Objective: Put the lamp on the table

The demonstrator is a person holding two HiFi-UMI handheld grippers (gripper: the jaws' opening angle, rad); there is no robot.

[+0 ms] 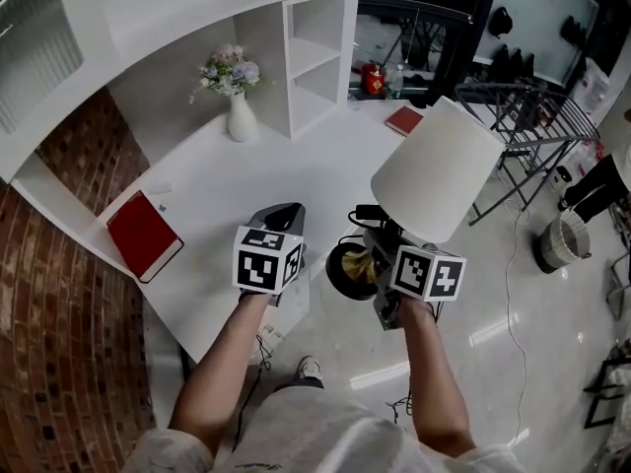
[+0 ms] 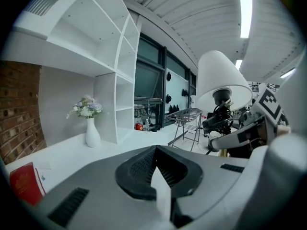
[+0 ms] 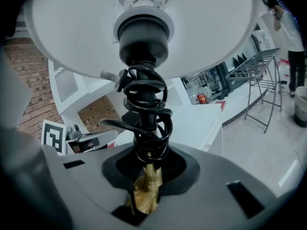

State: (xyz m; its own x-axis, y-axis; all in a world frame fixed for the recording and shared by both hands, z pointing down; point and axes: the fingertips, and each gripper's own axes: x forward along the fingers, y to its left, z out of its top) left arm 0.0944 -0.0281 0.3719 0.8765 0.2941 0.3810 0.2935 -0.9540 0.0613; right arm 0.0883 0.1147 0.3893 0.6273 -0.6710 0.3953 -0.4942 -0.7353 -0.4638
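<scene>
The lamp has a white cone shade and a black stem wrapped in coiled black cord above a brass lower part. My right gripper is shut on that brass stem, holding the lamp tilted off the table's near edge, its round dark base toward me. Shade and right gripper also show in the left gripper view. My left gripper hovers over the white table beside the lamp, jaws together, with a thin white sliver at their seam.
A red book lies at the table's left end. A white vase of flowers stands at the back by the white shelf unit. A smaller red book lies far right. A metal rack and basket stand on the floor.
</scene>
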